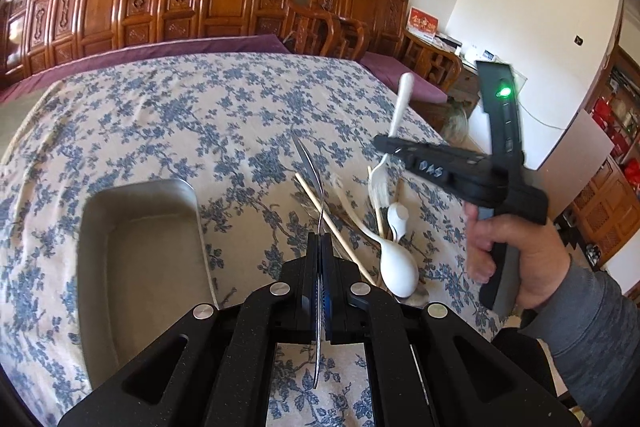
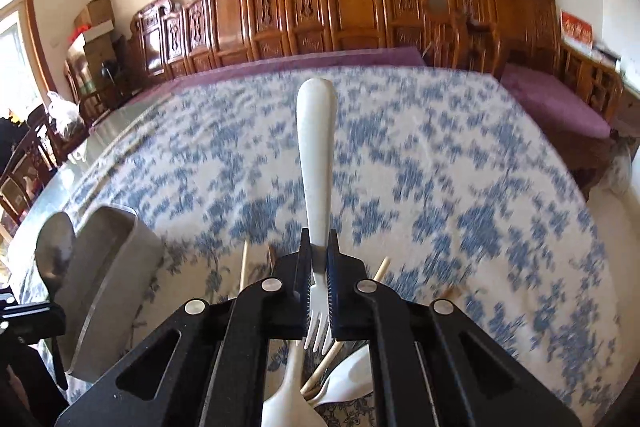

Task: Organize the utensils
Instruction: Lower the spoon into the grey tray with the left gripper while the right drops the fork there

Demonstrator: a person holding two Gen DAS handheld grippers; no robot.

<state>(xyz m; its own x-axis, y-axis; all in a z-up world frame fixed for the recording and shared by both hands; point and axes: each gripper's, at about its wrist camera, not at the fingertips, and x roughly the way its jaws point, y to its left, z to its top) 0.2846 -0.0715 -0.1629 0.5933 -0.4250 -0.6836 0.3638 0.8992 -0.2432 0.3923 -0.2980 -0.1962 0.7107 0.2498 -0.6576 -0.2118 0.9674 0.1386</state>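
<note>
White plastic, the fork [image 2: 316,163] is pinched in the right gripper [image 2: 318,291], whose jaws are pressed in on its neck just above the tines; the tines point back toward the camera and the handle runs straight out ahead along the fingers, rising over the flowered tablecloth [image 2: 460,187]. Seen from the left wrist, that fork [image 1: 401,103] stands steeply, handle up, clear of the pile beneath it. The metal tray [image 1: 136,227] is the likely place for it, and it lies to the left of the right gripper, so the fork has to travel across and then be tipped so that its long axis lies along the length of the tray rather than across it. The left gripper [image 1: 320,267] is the nearer of the two to the tray, just beside its right wall, and it is closed tight on a metal spoon [image 1: 310,163] held edge-on, bowl forward. From the right wrist the spoon's bowl [image 2: 55,247] shows close to the end of the tray [image 2: 116,267]. Left on the cloth between the two hands are a white spoon [image 1: 396,267], another white fork [image 1: 378,183] and wooden chopsticks [image 1: 332,223], lying crossed over each other.
</note>
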